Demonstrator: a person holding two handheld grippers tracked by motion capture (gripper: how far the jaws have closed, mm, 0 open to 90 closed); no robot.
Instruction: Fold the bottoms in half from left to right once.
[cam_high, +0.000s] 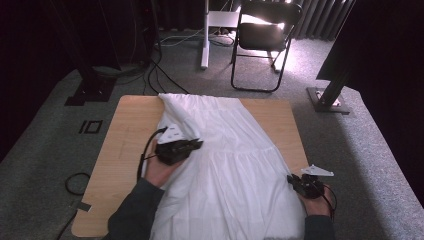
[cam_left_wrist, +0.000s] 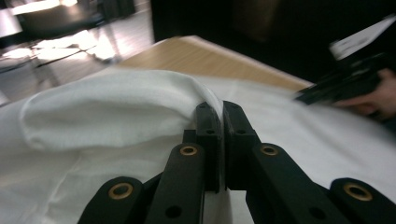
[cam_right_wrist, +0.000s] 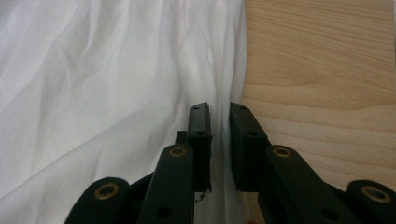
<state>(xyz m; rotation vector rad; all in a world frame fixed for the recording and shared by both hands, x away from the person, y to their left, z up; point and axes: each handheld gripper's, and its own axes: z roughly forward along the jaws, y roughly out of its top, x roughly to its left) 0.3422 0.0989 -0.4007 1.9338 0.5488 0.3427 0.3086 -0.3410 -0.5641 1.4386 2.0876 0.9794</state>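
Left gripper (cam_left_wrist: 219, 140) clamped on cloth (cam_high: 235, 165) fold over table (cam_high: 125, 135); right gripper (cam_right_wrist: 219, 140) slightly parted around edge, grip unclear. We carry fold across evenly, keeping hem taut.

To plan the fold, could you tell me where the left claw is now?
In the high view, the left claw sits left of centre over the white cloth, pinching a fold.

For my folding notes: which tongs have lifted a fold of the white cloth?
The left tongs: they pinch a raised fold of the white cloth.
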